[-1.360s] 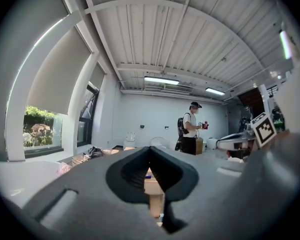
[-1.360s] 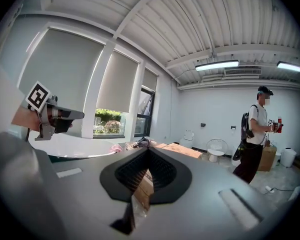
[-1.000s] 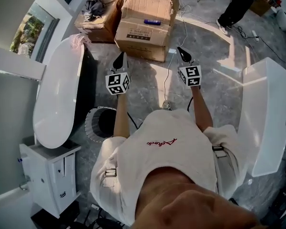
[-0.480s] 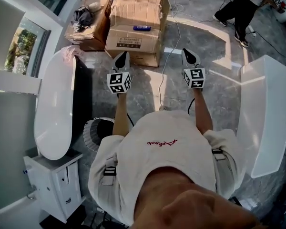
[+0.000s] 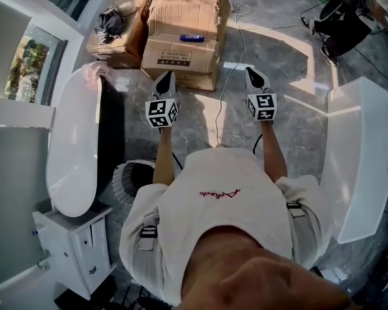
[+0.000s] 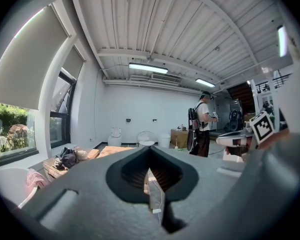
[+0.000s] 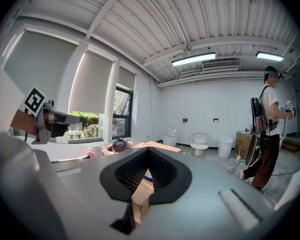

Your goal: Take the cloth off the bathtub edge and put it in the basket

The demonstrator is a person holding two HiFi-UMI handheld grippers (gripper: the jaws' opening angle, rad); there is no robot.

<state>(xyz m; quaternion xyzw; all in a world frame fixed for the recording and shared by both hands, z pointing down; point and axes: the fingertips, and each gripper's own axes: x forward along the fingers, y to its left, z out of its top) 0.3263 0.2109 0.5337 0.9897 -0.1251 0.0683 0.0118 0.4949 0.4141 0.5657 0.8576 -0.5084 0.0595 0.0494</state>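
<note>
A pink cloth (image 5: 90, 70) lies bunched on the far end of the white bathtub (image 5: 74, 141) at the left; it also shows in the left gripper view as the pink cloth (image 6: 35, 180) and in the right gripper view as a pink cloth (image 7: 91, 153). A round white wire basket (image 5: 130, 174) stands on the floor beside the tub, partly hidden by my left arm. My left gripper (image 5: 165, 80) and right gripper (image 5: 256, 77) are held out in front of me, both shut and empty, well to the right of the cloth.
Two cardboard boxes (image 5: 186, 28) stand ahead on the grey floor, one with dark clothing on top. A white cabinet (image 5: 74, 247) sits at the tub's near end. A second white tub (image 5: 362, 154) is on the right. A cable (image 5: 227, 89) trails across the floor. A person (image 6: 202, 124) stands far off.
My head view has shifted a little, so the boxes and tub sit lower and further right in frame. Both grippers kept their pose and stayed shut. The person at top right moved away.
</note>
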